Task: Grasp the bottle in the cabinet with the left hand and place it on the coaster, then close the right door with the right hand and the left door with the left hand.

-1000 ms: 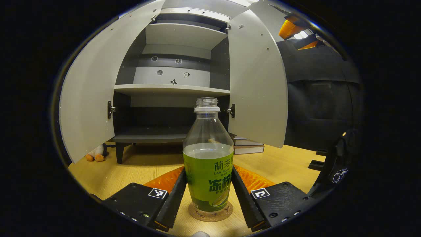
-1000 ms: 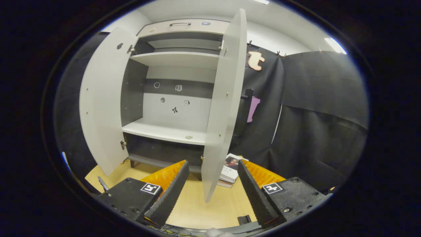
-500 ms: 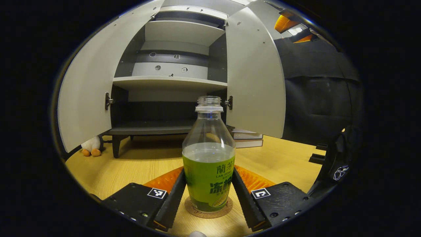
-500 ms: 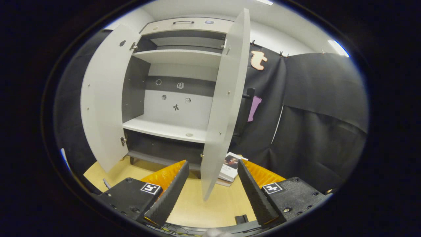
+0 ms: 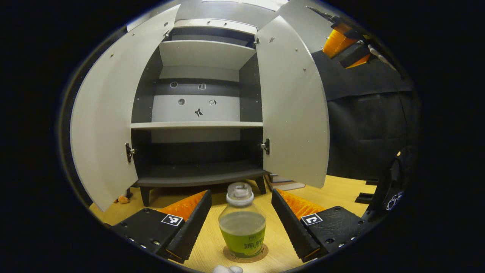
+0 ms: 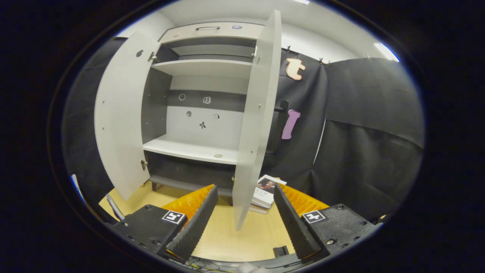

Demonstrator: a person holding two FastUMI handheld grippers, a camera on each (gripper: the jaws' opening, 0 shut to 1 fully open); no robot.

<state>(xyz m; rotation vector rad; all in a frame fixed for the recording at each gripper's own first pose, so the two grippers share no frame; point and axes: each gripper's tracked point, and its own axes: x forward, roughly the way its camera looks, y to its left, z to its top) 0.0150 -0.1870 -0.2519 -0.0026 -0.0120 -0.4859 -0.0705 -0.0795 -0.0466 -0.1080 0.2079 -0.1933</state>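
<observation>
Left gripper [image 5: 239, 223] is spread wide, its fingers clear of the bottle on both sides and gripping nothing, so I count the first step as done. Both doors are left to do. From the left gripper view I see the cabinet [image 5: 197, 125] standing open, its shelves bare. The right door [image 6: 254, 121] hangs out toward me nearly edge-on in the right gripper view, and the left door [image 5: 104, 113] is swung out just as far. My right gripper [image 6: 243, 223] is also spread and empty, the right door's lower edge sitting just ahead between its fingers, so closing that door is my next move. The bottle [image 5: 242, 227] stands upright on the coaster [image 5: 245, 253] on the wooden table [image 5: 341, 189], long axis vertical, uncapped mouth pointing up, near the cabinet front.
</observation>
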